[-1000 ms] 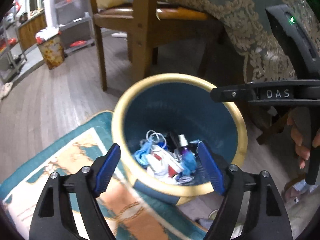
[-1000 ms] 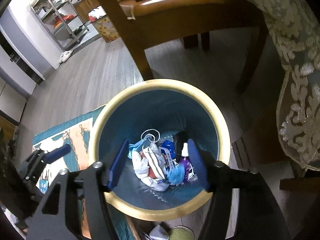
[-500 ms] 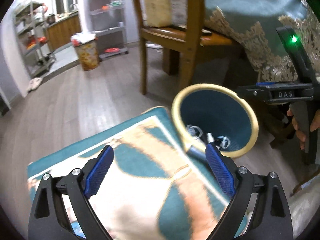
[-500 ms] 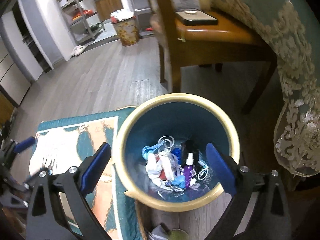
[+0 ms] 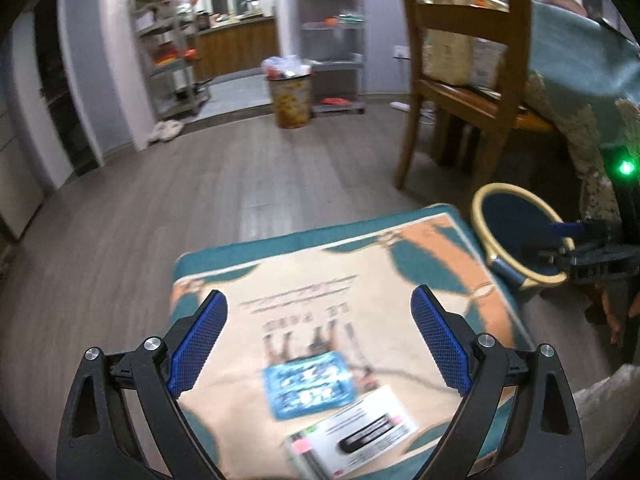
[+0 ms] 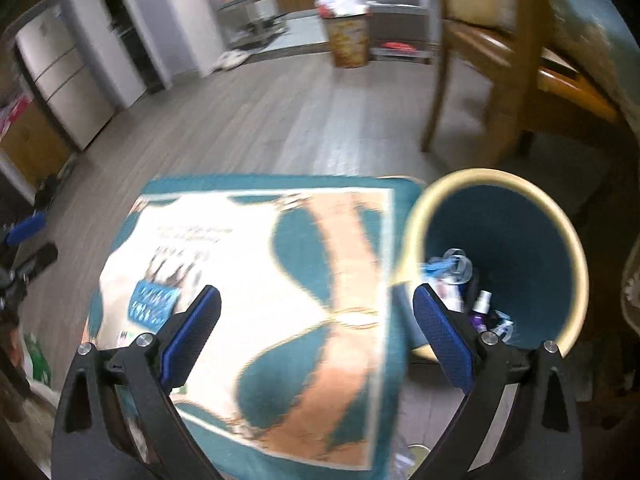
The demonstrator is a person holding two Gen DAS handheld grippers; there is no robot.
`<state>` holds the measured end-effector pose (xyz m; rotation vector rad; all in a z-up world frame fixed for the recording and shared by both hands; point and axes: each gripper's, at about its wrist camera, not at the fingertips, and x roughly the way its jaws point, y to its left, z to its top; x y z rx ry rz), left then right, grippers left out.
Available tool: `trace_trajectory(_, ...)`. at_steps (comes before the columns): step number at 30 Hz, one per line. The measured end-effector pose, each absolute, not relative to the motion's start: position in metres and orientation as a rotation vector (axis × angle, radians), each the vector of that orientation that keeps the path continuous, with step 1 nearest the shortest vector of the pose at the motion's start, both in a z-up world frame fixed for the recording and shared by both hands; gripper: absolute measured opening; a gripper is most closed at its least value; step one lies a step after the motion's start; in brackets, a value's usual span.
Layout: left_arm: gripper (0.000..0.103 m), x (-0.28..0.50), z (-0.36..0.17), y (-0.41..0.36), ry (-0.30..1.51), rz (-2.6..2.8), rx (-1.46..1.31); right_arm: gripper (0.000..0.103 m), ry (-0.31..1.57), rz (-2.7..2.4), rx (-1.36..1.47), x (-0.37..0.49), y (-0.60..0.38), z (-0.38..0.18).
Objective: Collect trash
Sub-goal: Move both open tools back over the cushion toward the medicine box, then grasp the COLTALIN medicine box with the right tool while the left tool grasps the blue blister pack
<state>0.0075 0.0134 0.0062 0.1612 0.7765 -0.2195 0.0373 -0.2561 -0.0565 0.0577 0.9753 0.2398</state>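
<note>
- a round bin (image 6: 532, 248) with a pale yellow rim and deep teal inside stands upright on the wood floor, touching the right edge of the teal, cream and orange rug (image 6: 280, 280).
- inside the bin lies a heap of trash (image 6: 464, 284): white scraps, blue bits, a clear loop, and a small purple spray bottle (image 6: 480, 308) with a white cap.
- a blue patterned packet (image 5: 310, 386) lies flat on the rug's cream part.
- just beside it, nearer the camera, lies a white card package (image 5: 356, 436) with a black oblong printed or packed in its middle, tilted to the packet.
</note>
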Motion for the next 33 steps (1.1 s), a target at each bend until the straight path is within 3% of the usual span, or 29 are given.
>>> trace_trajectory(18,0.093,0.0,0.0,0.114,0.803,-0.094,0.087,0.095,1.044,0.654,-0.229,0.012,-0.11,-0.104)
trace_trajectory(33,0.093,0.025,-0.007,0.159,0.846,-0.005,-0.011,0.095,1.062,1.045,-0.682,-0.021,-0.017,-0.172)
